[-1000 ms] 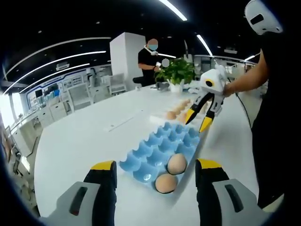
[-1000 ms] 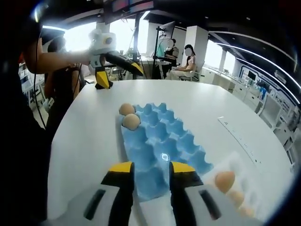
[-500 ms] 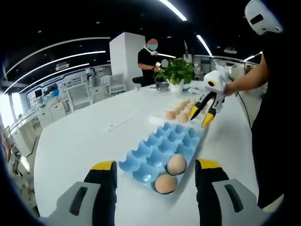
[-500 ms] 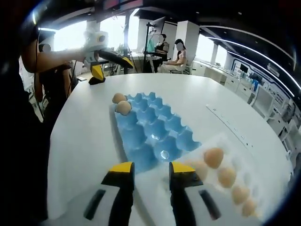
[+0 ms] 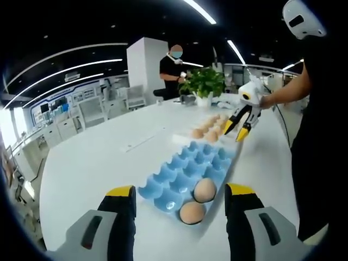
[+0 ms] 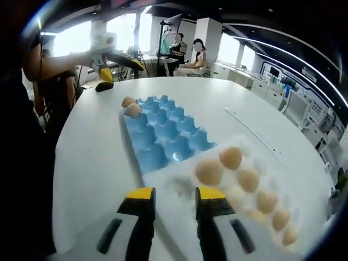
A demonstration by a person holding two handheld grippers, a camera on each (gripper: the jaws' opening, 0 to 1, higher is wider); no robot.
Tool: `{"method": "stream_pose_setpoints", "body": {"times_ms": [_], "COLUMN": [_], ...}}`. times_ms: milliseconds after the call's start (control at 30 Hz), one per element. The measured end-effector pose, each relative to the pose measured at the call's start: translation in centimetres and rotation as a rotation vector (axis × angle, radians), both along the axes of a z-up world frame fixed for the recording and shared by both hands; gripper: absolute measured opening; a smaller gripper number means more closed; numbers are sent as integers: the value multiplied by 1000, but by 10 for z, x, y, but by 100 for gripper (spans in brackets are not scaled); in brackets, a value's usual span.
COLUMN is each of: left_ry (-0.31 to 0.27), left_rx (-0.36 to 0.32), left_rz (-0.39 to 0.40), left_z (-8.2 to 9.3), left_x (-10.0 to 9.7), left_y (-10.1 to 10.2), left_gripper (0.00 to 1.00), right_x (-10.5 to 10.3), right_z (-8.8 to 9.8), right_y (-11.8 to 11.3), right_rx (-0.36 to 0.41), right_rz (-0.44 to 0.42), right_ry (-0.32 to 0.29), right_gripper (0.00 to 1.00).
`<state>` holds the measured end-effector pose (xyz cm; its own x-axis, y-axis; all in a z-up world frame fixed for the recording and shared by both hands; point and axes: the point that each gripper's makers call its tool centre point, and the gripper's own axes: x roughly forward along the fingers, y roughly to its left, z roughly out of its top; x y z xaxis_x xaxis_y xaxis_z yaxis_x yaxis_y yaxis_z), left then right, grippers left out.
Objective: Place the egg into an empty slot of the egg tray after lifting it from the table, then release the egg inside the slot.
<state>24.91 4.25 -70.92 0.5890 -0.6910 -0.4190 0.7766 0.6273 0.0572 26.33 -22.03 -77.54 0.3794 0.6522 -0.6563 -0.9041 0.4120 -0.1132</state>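
A blue egg tray (image 5: 179, 166) lies on the white round table, with two brown eggs (image 5: 204, 190) in its near corner slots. My left gripper (image 5: 181, 190) hangs open and empty just before that corner. Farther off, my right gripper (image 5: 235, 132) stands open over a white tray (image 5: 182, 136) that holds several loose eggs. In the right gripper view, my right gripper (image 6: 175, 193) is open and empty above the white tray's near edge (image 6: 182, 184), with the closest egg (image 6: 209, 171) just ahead. Beyond it lies the blue tray (image 6: 163, 130), and the left gripper (image 6: 123, 76) is at its far end.
A potted plant (image 5: 205, 84) stands at the table's far edge, and a person (image 5: 174, 68) stands behind it. Two people (image 6: 187, 54) sit beyond the table. The body (image 5: 318, 136) of the person holding the grippers borders the table's side. The table top (image 5: 98, 157) spreads wide beside the trays.
My right gripper has moved off the blue tray and now hangs over the white tray of loose eggs. The left gripper has stayed put, and both remain open.
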Motion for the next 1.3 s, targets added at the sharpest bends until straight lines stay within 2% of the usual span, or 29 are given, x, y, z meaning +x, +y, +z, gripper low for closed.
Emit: {"method": "stream_pose_setpoints", "body": {"times_ms": [300,867,933,967,1033,1133,1167,1200,1233,1300], "left_ry": [-1,-2,0,-1,-2,-5,-4,-5,-4,-5], "left_rx": [1,0,2,2,1,1,1,5,5,5], "left_rz": [-1,3,3,3,5,7,7,7,7,9], "left_z": [0,1,0,0,1,1,1,1,1,2], "left_x": [0,0,0,0,0,1,0,0,0,0], "left_y": [-2,0,1,1,1,1,2,2,2,3], "left_gripper": [66,65,65,65,65,65,64,64,64,64], "right_x": [6,19,15,17,18,21,20,21,22,22], "right_z": [-1,-3,-10,-9,-10,-14,-16,-15,-16,-18], "right_y": [-37,-83,-86,-85,-87,-89,-91,-90,-90,-90], "right_rx": [-33,-61,-76,-69,-59,-37,-29,-22,-54,-69], "right_rz": [-78,-216,-224,-220,-238,-290,-332,-333,-311,-331], "right_ry": [-7,-17,22,9,38,99,151,159,149,184], "right_gripper": [29,29,29,29,29,29,29,28,28,28]}}
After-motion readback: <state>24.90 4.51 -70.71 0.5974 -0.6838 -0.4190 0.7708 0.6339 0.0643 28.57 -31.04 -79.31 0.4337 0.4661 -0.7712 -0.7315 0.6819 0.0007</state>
